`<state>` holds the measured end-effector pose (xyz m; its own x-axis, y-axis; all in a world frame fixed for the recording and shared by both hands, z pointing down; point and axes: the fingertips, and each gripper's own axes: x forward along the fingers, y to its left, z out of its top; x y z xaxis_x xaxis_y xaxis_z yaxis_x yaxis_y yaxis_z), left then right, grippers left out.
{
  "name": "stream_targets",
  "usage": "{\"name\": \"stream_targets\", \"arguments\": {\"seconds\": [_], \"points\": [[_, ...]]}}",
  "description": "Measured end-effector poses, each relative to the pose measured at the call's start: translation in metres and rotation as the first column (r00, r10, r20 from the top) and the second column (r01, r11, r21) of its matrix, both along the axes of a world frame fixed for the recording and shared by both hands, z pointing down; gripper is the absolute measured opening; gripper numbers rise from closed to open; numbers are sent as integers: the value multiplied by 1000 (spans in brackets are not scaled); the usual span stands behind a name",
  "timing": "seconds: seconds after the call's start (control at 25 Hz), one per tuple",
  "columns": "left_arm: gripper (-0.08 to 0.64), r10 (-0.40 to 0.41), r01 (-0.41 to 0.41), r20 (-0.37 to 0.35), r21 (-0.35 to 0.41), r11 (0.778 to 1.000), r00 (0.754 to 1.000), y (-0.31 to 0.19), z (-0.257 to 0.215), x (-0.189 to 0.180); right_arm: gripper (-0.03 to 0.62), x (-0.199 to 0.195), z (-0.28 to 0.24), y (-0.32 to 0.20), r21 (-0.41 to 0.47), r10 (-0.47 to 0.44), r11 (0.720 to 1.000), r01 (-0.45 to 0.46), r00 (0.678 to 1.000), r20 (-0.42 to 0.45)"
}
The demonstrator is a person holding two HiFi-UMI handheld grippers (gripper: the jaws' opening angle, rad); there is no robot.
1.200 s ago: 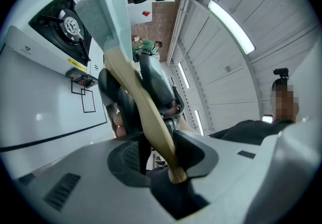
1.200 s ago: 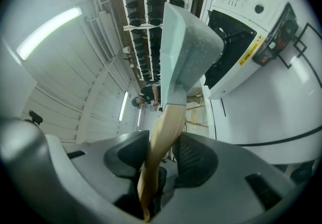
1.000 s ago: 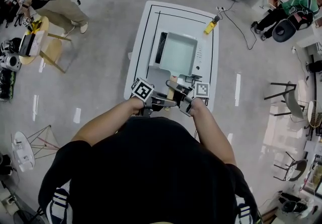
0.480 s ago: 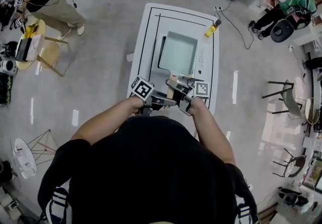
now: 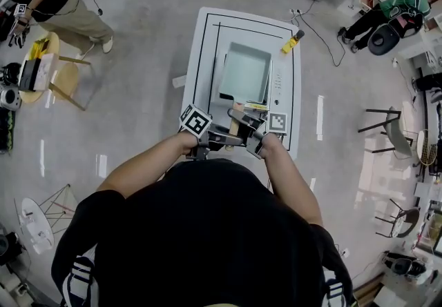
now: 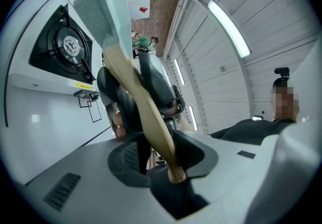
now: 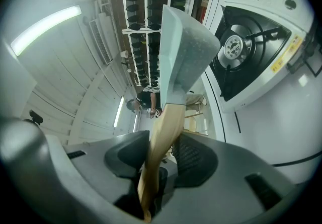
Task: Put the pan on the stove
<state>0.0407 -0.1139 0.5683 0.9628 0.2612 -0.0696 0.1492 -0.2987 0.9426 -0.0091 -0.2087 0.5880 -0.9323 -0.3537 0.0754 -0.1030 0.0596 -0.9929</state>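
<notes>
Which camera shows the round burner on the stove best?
The right gripper view: the burner is big and uncovered beside the pan. The left gripper view shows it too, but smaller. In the head view the pan hides it.

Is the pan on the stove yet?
Not yet. Done: the left claw and right claw are both shut on the wooden handle of the pan, and it is lifted. Happening now: the pan hangs over the burner, with a gap between them. Left: set it down on the stove and let go.
</notes>
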Motion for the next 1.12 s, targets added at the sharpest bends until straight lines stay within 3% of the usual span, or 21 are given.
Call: {"name": "stream_targets", "arguments": {"seconds": [0.68, 1.12], "points": [[137, 74, -73, -16, 29, 997, 997, -11, -4, -23, 143, -17, -4, -15, 10, 63, 998, -63, 998, -14], [135, 94, -93, -21, 51, 994, 995, -10, -6, -18, 141, -14, -9, -15, 31, 71, 997, -70, 997, -17]]}}
